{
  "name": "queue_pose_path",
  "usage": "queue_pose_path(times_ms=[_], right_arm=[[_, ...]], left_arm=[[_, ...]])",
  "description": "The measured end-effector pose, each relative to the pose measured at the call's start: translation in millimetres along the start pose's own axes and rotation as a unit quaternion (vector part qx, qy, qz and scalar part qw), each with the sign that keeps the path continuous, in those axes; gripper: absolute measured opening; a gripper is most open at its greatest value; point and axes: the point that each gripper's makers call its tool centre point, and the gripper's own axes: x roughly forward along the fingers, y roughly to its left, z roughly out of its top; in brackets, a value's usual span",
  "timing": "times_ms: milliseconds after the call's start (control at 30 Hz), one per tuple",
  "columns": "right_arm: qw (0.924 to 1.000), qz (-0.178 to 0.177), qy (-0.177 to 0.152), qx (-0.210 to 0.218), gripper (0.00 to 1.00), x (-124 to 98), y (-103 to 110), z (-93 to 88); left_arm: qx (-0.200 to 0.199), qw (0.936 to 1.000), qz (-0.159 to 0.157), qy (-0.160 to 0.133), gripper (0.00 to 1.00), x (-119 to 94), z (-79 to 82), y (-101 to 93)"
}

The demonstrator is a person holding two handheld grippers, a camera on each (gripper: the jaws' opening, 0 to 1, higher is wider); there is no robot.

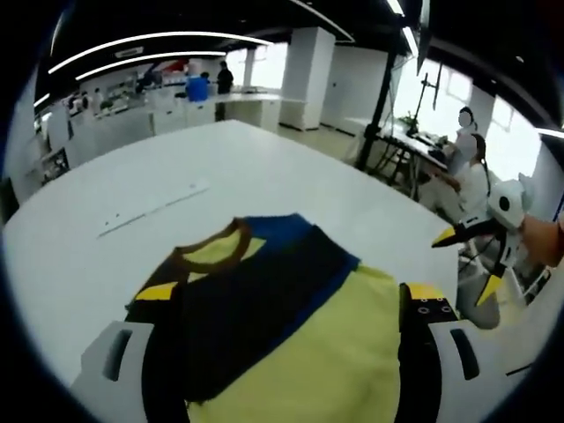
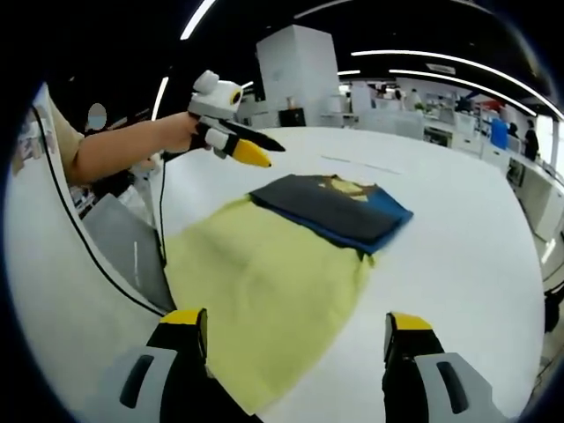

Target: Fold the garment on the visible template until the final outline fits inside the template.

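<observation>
Above the garment (image 2: 291,256), both the left gripper (image 2: 256,148) and right gripper (image 2: 295,339) hang spread, holding nothing.

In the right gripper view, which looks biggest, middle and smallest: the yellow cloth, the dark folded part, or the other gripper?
1. Yellow cloth
2. Dark folded part
3. Left gripper, though it's held up nearer the camera, so unsure.

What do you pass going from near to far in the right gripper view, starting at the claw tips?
Right claw → yellow part of the garment → dark folded part with the collar → bare white table → office desks at the back.
</observation>
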Motion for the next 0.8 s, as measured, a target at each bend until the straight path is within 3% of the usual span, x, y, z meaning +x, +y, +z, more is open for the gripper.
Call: queue_pose_path(times_ms=[800], right_arm=[[0.9999, 0.006, 0.003, -0.009, 0.81, 5.7, 11.8, 5.2]], left_arm=[[-0.039, 0.9988, 0.029, 0.000, 0.99, -50.2, -42.9, 12.2]])
